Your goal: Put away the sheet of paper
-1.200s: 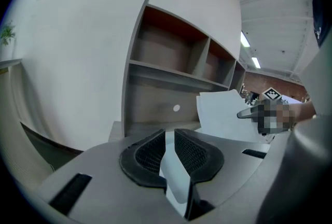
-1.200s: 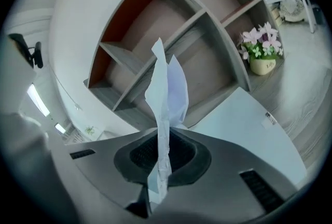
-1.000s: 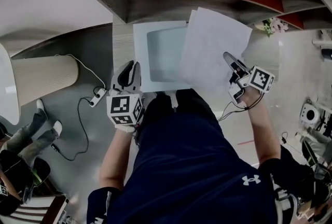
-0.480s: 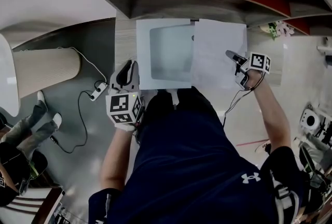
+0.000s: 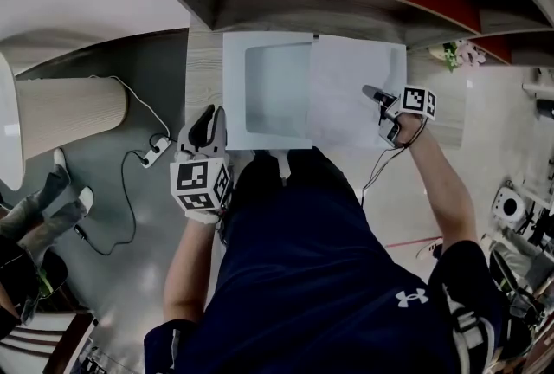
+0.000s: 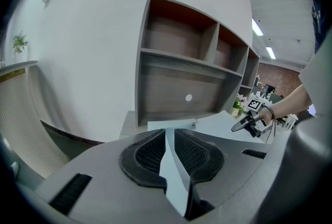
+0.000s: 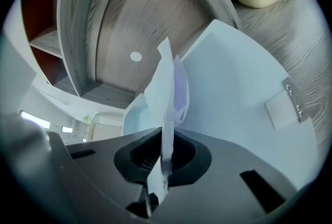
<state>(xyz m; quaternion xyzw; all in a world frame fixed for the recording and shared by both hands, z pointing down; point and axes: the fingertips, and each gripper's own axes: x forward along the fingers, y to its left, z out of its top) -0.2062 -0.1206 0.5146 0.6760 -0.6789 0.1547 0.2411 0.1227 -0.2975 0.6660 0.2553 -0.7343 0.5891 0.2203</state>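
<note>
Clamping the sheet of paper [image 5: 342,91] at its right edge, the right gripper [image 5: 370,93] sits right of centre in the head view, and in its own view the paper stands pinched and crumpled between the pads. The sheet lies over the right half of an open white folder [image 5: 234,87] on the wooden desk [image 5: 203,61], just below the shelves [image 5: 329,9] along the top of the frame. The left gripper [image 5: 210,114] hangs at the folder's lower left corner, off the sheet. Its jaws are drawn close together with only a thin pale sliver between the pads; what that is I cannot tell. A small potted plant [image 5: 454,50] stands on the desk at the upper right.
</note>
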